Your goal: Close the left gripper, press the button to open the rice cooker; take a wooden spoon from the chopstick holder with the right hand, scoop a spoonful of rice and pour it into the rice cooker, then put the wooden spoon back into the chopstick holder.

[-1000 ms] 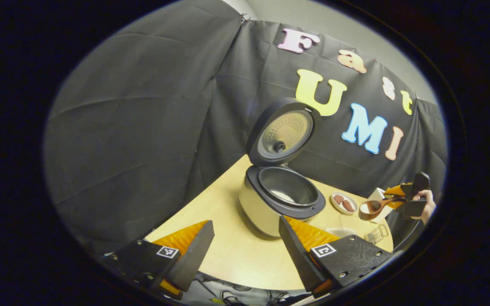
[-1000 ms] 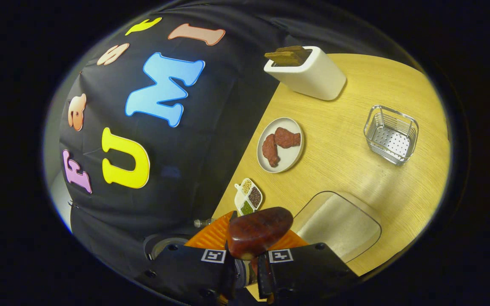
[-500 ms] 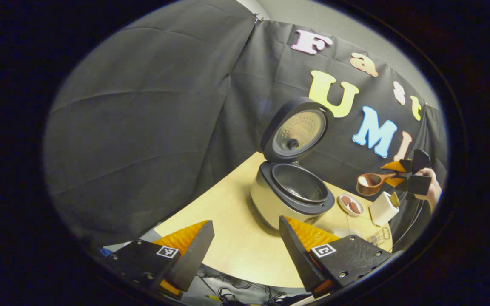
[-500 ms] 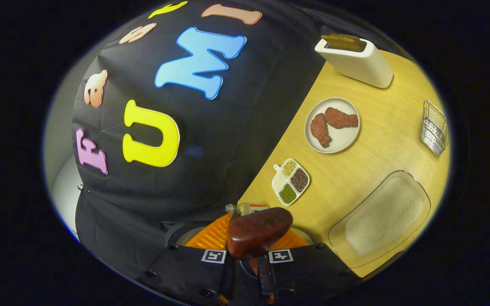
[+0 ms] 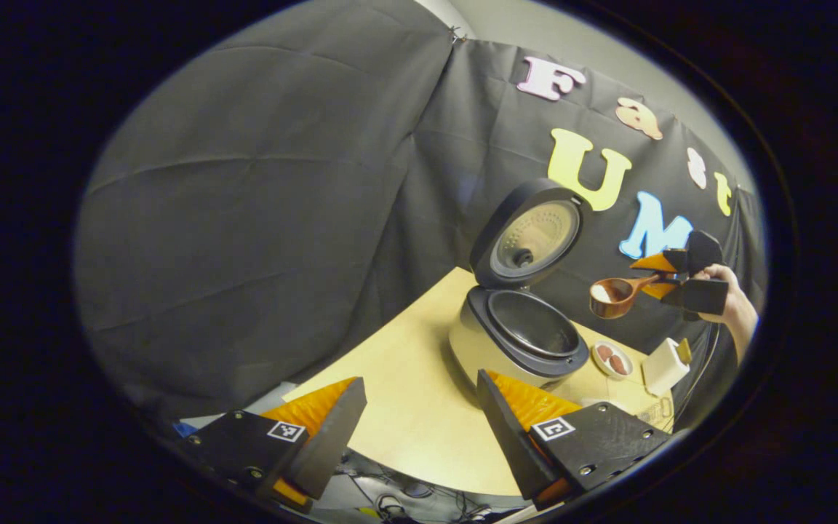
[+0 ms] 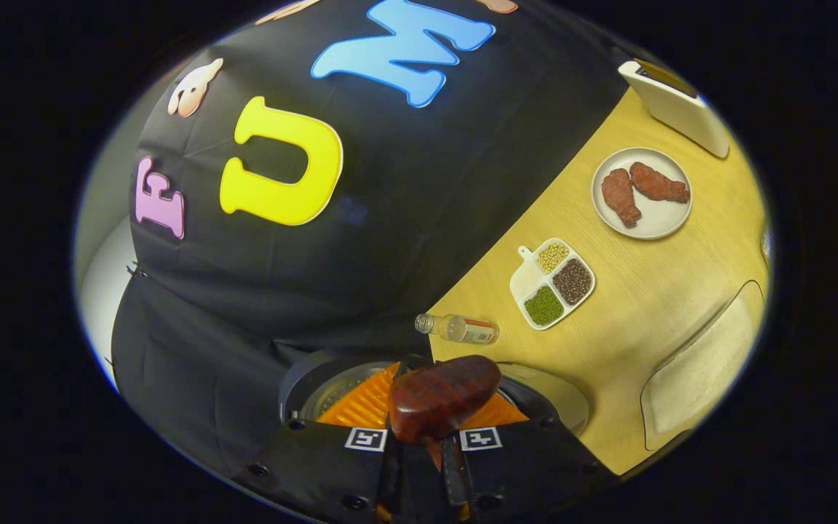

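Carried up from the tabletop's right edge, the wooden spoon (image 5: 614, 296), clenched level in the right tongs (image 5: 670, 277), nears the open rice cooker (image 5: 521, 331); left tongs (image 5: 419, 422) released.

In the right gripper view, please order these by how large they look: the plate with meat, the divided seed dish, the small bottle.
1. plate with meat, largest.
2. divided seed dish, slightly smaller; the gap is narrow, and fisheye stretch near the edge makes it unsure.
3. small bottle, clearly smallest, lying on its side.
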Tool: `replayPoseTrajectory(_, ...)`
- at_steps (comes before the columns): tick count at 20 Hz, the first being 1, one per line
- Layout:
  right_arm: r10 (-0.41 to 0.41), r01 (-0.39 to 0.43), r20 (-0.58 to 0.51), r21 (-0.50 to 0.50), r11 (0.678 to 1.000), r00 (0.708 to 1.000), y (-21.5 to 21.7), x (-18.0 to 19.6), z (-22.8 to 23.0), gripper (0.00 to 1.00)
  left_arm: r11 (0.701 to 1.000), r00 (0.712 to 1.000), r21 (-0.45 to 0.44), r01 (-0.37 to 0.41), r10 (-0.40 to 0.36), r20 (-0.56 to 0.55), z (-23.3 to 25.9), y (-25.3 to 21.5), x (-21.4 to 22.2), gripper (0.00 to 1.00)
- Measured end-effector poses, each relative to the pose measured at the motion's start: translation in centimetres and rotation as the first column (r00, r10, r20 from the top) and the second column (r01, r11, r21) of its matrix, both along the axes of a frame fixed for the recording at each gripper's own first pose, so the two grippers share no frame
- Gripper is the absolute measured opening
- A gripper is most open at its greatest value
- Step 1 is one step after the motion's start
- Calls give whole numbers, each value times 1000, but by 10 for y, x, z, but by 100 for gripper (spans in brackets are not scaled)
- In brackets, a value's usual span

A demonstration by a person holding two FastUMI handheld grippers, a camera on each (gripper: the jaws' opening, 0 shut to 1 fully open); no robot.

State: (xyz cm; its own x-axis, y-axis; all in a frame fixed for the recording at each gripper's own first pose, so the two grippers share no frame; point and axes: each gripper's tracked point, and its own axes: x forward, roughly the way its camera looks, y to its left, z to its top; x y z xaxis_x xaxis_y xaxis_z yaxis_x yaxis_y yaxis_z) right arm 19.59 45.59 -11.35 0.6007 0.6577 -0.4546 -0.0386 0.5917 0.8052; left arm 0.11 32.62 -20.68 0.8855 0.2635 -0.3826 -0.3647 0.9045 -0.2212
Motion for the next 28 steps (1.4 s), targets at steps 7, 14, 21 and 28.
replayPoseTrajectory(7, 211, -149, 212, -272, 951, 954, 56, 8, 2, 22, 997, 997, 13, -76, 76, -31, -8, 26, -12, 97)
replayPoseTrajectory(14, 363, -193, 350, -435, 879, 864, 84, 8, 12, 23, 995, 995, 36, -95, 96, -39, -6, 36, -11, 97)
replayPoseTrajectory(21, 401, -211, 357, -465, 859, 844, 89, 8, 9, 23, 996, 996, 49, -73, 75, -39, -4, 27, -6, 97)
replayPoseTrajectory(28, 488, -223, 415, -541, 811, 768, 106, -3, 13, 23, 996, 996, 50, -72, 75, -47, -7, 28, -5, 97)
